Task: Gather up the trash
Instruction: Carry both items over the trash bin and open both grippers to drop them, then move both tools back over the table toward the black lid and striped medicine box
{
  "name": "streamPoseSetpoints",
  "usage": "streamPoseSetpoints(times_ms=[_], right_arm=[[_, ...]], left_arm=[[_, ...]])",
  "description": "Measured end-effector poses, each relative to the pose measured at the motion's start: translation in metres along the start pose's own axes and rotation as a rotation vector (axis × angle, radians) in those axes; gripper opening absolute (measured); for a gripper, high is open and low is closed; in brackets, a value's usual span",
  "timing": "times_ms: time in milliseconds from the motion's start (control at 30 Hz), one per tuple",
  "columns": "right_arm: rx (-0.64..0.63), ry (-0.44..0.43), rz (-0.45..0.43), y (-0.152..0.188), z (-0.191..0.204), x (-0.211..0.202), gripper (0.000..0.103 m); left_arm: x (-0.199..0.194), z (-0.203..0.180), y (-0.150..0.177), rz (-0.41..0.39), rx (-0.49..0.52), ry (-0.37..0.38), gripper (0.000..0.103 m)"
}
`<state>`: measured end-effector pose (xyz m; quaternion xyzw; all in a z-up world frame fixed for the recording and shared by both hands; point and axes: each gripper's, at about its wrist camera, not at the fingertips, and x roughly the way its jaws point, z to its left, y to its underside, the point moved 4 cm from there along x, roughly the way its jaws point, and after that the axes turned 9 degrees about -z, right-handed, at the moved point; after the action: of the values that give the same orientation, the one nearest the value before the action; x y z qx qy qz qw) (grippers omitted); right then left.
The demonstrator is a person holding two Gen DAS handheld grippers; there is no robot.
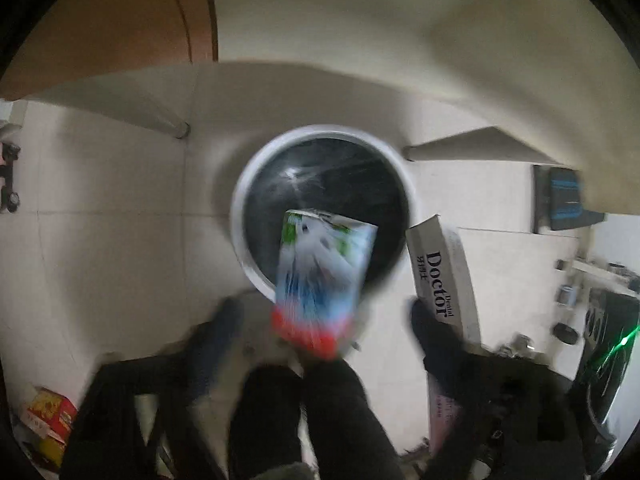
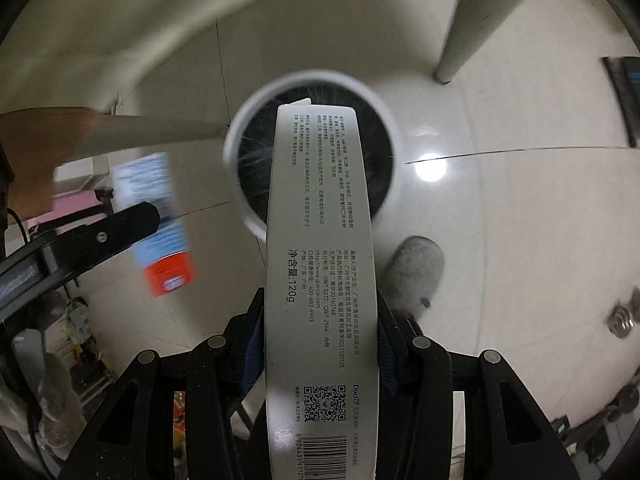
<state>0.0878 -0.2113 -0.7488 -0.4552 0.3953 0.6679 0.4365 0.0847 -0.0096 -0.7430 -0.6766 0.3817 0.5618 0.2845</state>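
A round white trash bin [image 1: 240,208] with a black bag liner stands on the floor below; it also shows in the right wrist view [image 2: 384,120]. A blue, white and red carton [image 1: 324,280] is blurred over the bin's near rim, between the spread fingers of my left gripper [image 1: 324,312], apart from both. It also shows in the right wrist view [image 2: 160,224]. My right gripper [image 2: 320,336] is shut on a long white "Doctor" toothpaste box [image 2: 320,248], held over the bin; this box shows in the left wrist view [image 1: 444,280].
White tiled floor [image 2: 520,220] surrounds the bin. A table leg [image 2: 452,52] stands behind it, another [image 1: 176,128] at left. A grey slipper [image 2: 416,276] is near the bin. A red and yellow box [image 1: 48,416] lies lower left. Clutter sits at right [image 1: 600,312].
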Motion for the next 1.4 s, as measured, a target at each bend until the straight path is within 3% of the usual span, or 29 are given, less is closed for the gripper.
streamPoseSetpoints(times_ms=[33,100,167,200,333,500,900,1133,1400], right_arm=[[-0.010,0.020,0.013,-0.005,-0.005,0.019,0.051],[-0.005,0.046,0.012,-0.014,-0.013,0.038,0.062],[0.000,0.071,0.002,-0.018,-0.019,0.050,0.094],[0.003,0.089,-0.011,-0.018,-0.024,0.052,0.097],[-0.002,0.181,-0.049,-0.021,-0.031,0.049,0.100],[-0.024,0.253,-0.081,-0.022,-0.018,0.035,0.102],[-0.010,0.271,-0.134,-0.019,0.002,-0.021,0.102],[-0.019,0.267,-0.169,-0.002,0.017,-0.089,0.102],[0.009,0.222,-0.204,0.021,0.047,-0.192,0.102]], left_arm=[[0.009,0.003,-0.001,-0.007,0.005,-0.009,0.103],[0.024,0.014,-0.001,-0.015,0.014,-0.055,0.103],[0.030,0.023,0.000,-0.040,0.027,-0.093,0.103],[0.030,0.027,0.001,-0.051,0.032,-0.117,0.103],[0.017,0.043,0.010,-0.082,0.069,-0.222,0.103],[-0.002,0.044,0.014,-0.078,0.065,-0.236,0.103],[-0.040,0.016,0.027,-0.085,0.075,-0.237,0.103],[-0.095,0.000,0.041,-0.094,0.065,-0.222,0.103],[-0.189,-0.016,0.054,-0.112,0.048,-0.199,0.103]])
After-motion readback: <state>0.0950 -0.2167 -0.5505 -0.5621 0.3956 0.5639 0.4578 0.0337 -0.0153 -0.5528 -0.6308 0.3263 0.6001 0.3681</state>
